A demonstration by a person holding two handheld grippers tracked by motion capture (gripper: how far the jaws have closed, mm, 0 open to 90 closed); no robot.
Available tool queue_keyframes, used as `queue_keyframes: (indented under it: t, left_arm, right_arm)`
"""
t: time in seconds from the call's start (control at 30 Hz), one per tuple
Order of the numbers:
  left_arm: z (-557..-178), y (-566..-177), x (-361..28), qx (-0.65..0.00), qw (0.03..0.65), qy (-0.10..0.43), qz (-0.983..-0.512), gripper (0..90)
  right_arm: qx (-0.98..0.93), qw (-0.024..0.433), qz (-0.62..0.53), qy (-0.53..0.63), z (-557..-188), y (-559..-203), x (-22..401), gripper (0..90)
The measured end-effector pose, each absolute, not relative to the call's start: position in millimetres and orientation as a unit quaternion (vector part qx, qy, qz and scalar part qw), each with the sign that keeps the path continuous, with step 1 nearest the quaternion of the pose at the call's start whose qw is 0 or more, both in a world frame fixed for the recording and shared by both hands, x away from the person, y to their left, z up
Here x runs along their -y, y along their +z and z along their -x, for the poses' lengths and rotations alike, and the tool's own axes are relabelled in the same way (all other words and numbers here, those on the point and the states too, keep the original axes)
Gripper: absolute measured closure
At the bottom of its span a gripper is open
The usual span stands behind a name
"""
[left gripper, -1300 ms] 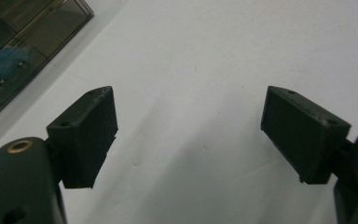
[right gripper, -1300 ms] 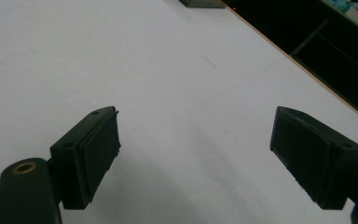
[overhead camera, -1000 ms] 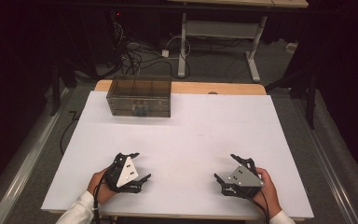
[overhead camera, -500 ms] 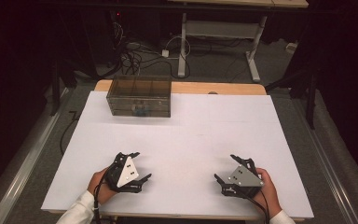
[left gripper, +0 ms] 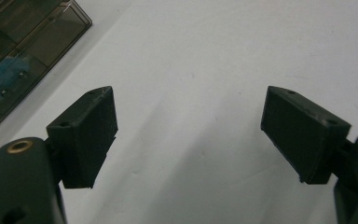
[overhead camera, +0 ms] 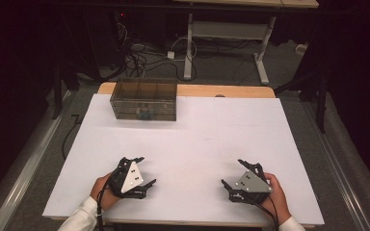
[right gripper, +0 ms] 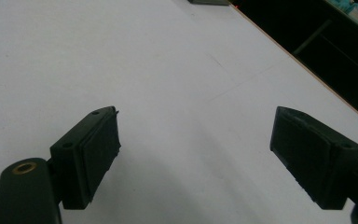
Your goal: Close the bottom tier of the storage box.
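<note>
The person's left hand (overhead camera: 105, 191), in a white sleeve, holds the black two-jaw left gripper (overhead camera: 142, 173) low near the bottom left of the high view, its jaws spread wide with nothing between them. The right hand (overhead camera: 275, 198) holds the matching right gripper (overhead camera: 234, 173) near the bottom right, likewise gaping and empty, jaws pointing up-left.

No text, label, brand, number or sign can be read in these views. The white tabletop (overhead camera: 197, 144) carries no print, and the smoky clear box (overhead camera: 143, 99) at its far side shows something blue inside, but it is too small and too blurred to show any letters on it.
</note>
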State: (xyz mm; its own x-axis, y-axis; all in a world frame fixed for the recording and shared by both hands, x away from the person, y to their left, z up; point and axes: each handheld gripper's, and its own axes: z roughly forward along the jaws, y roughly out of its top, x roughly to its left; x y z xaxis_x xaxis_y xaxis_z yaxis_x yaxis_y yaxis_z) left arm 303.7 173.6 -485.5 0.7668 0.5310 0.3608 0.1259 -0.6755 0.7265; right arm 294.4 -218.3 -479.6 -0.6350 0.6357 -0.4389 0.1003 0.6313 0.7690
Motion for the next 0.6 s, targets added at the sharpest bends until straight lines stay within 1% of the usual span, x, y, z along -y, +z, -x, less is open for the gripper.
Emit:
queue_keyframes:
  t: [0.6]
  left_arm:
    - [-308.3,-485.9,-173.0,-0.192,0.352,0.285,-0.87,17.7]
  right_arm:
    - [-0.824,0.364,-0.227,0.369,-294.8,-479.4,221.9,16.6]
